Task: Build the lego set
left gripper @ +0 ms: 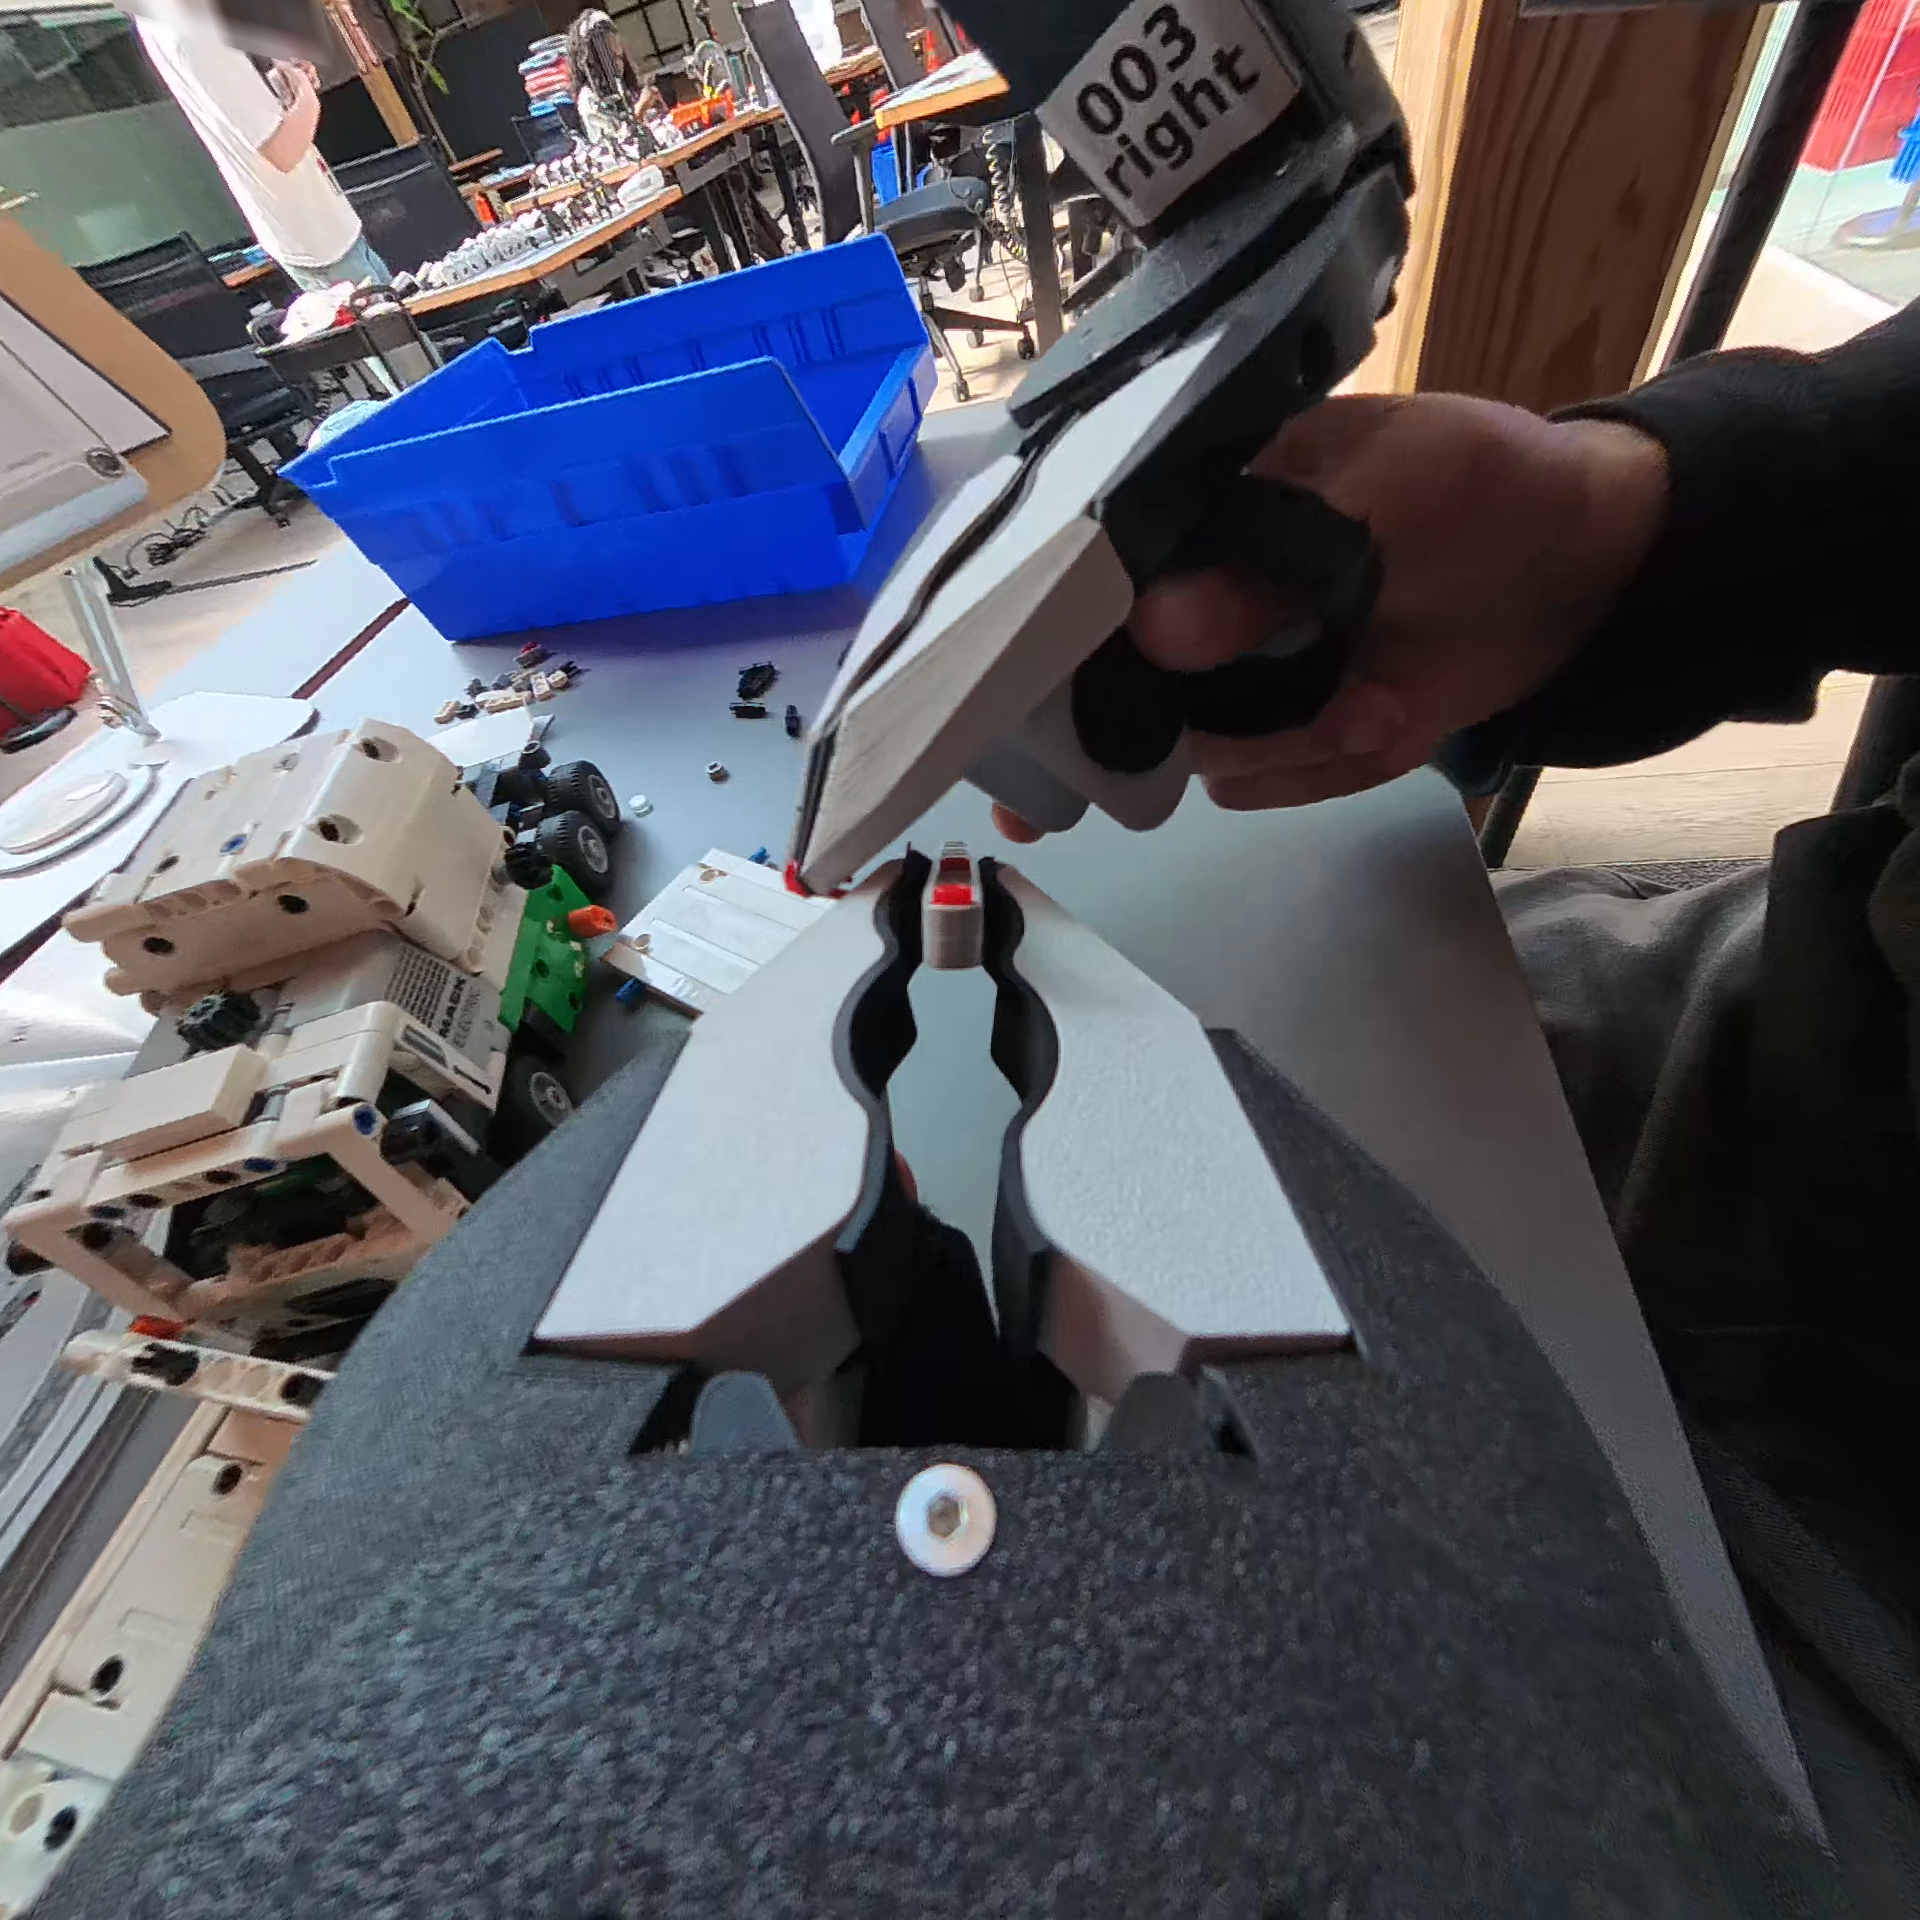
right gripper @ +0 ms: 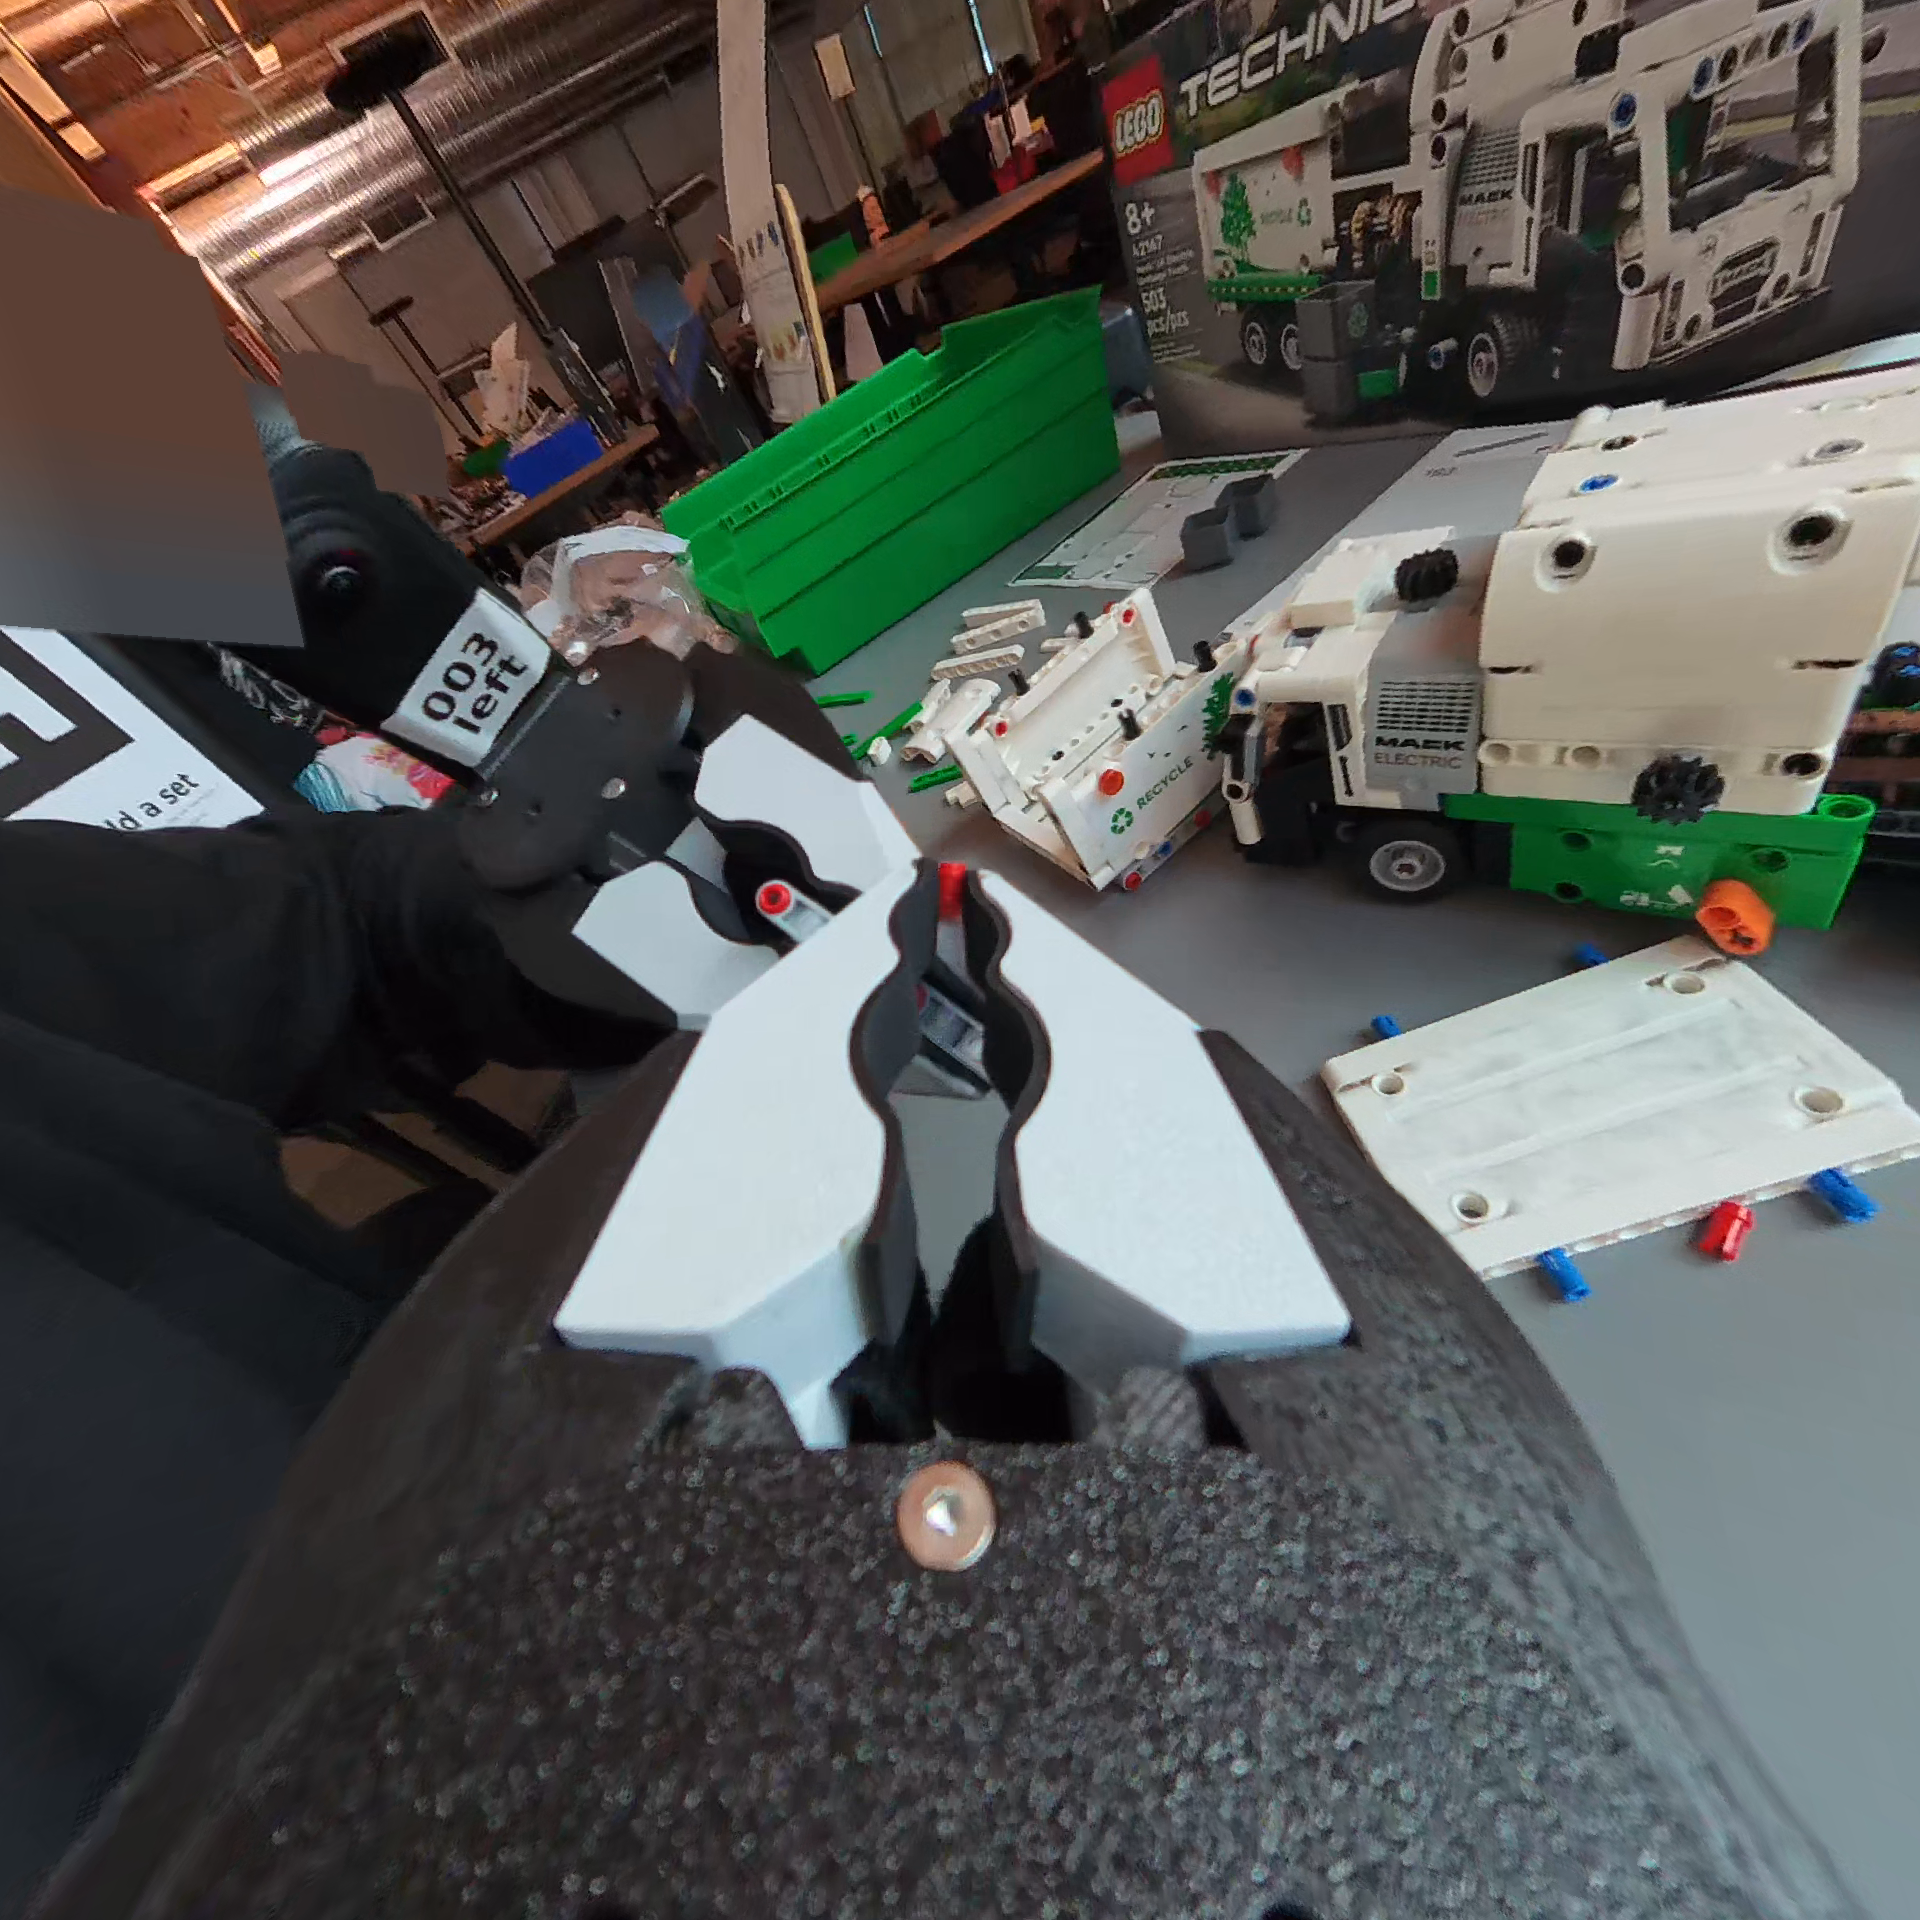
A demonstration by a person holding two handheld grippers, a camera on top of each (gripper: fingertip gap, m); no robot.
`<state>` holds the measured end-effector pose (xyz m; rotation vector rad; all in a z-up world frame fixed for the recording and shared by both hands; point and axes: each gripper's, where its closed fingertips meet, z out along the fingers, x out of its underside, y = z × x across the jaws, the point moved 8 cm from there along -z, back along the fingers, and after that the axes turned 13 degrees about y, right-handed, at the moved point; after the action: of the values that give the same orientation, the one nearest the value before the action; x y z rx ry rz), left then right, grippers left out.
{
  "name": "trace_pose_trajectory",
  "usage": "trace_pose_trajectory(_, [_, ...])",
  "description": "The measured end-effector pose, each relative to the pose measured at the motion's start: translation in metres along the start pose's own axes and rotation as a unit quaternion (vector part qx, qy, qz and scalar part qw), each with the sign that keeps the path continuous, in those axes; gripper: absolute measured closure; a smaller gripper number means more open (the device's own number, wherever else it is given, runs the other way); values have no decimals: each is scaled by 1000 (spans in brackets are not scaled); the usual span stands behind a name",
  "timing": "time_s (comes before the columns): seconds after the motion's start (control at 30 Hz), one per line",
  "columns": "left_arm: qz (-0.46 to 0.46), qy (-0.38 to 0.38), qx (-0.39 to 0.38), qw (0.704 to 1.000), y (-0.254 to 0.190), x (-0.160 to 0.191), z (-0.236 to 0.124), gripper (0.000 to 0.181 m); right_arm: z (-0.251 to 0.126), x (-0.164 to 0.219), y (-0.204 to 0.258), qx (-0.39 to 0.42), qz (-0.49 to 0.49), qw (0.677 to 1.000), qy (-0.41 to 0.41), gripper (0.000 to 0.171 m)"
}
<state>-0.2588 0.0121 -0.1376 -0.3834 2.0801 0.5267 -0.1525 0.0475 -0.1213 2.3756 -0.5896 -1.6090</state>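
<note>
My left gripper [left gripper: 951, 868] is shut on a small grey connector with a red pin in it [left gripper: 951, 920], held above the grey table. My right gripper [left gripper: 816, 878] comes in from the upper right, shut on a small red pin [left gripper: 798, 878], its tip just left of the left gripper's tip. In the right wrist view, the right gripper [right gripper: 948, 883] pinches the red pin [right gripper: 951, 881]. The left gripper [right gripper: 831, 891] holds the grey connector [right gripper: 790, 904] just to its left. The partly built white and green truck [right gripper: 1558, 675] stands to the right and shows in the left wrist view [left gripper: 312, 935].
A white ribbed panel [right gripper: 1621, 1101] with blue and red pins lies near the truck. A white side assembly [right gripper: 1091, 748] and loose parts lie behind it. A green bin [right gripper: 904, 488], a blue bin [left gripper: 644, 478] and the set's box [right gripper: 1507, 187] stand at the table's far side. The grippers are tip to tip, or close to it.
</note>
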Motion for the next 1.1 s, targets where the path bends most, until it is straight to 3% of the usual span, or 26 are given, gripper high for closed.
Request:
trace_pose_trajectory(0.3, [-44, -12, -15, 999, 13, 0, -6, 175, -3, 2, -6, 17, 31, 999, -34, 168])
trace_pose_trajectory(0.73, [-201, -49, 76, 975, 23, 5, -6, 175, 3, 12, 0, 94, 19, 988, -120, 168])
trace_pose_trajectory(1.1, [-210, -44, 64, 975, 26, 6, -6, 175, 5, 13, -3, 116, 29, 984, -131, 169])
